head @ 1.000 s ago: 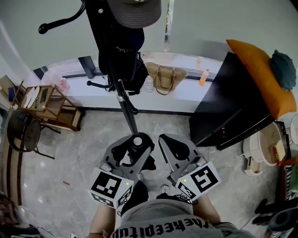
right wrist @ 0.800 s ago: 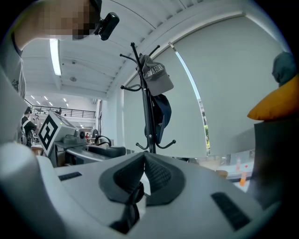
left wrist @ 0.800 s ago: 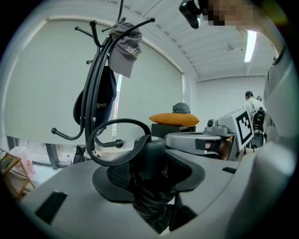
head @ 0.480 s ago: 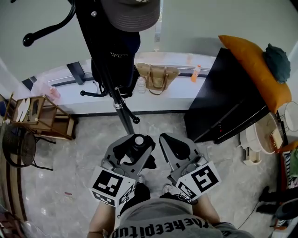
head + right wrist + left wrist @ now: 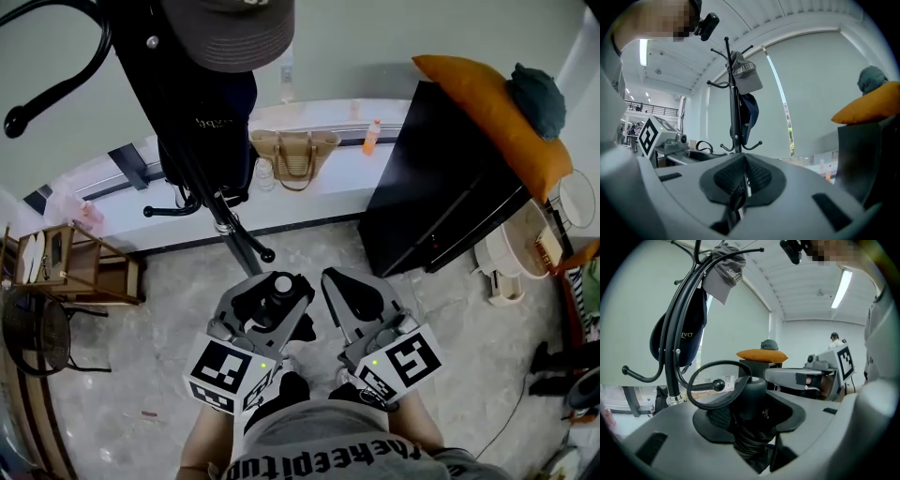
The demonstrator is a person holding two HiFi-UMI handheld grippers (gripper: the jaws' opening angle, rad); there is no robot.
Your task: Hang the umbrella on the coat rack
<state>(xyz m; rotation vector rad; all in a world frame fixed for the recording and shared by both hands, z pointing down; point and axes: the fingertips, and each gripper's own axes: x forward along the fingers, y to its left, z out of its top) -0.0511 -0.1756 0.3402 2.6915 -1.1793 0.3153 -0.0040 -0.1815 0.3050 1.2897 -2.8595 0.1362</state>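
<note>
Left hand-held gripper [image 5: 270, 302] is clamped on the folded black umbrella [image 5: 751, 397], handle end up, with its strap loop [image 5: 723, 362] sticking out. Right hand-held gripper [image 5: 339, 289] sits just beside it, jaws together, empty. The coat rack [image 5: 155, 66] is ahead, with a grey cap [image 5: 225, 33] on top. The umbrella isn't hung yet.

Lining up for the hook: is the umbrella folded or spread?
Folded: the umbrella is a compact black bundle, its strap loop free, clamped in the left gripper.

Coat rack [image 5: 223, 223] top past the upper edge; umbrella [image 5: 281, 284] body beneath the left tongs [image 5: 272, 300]
</note>
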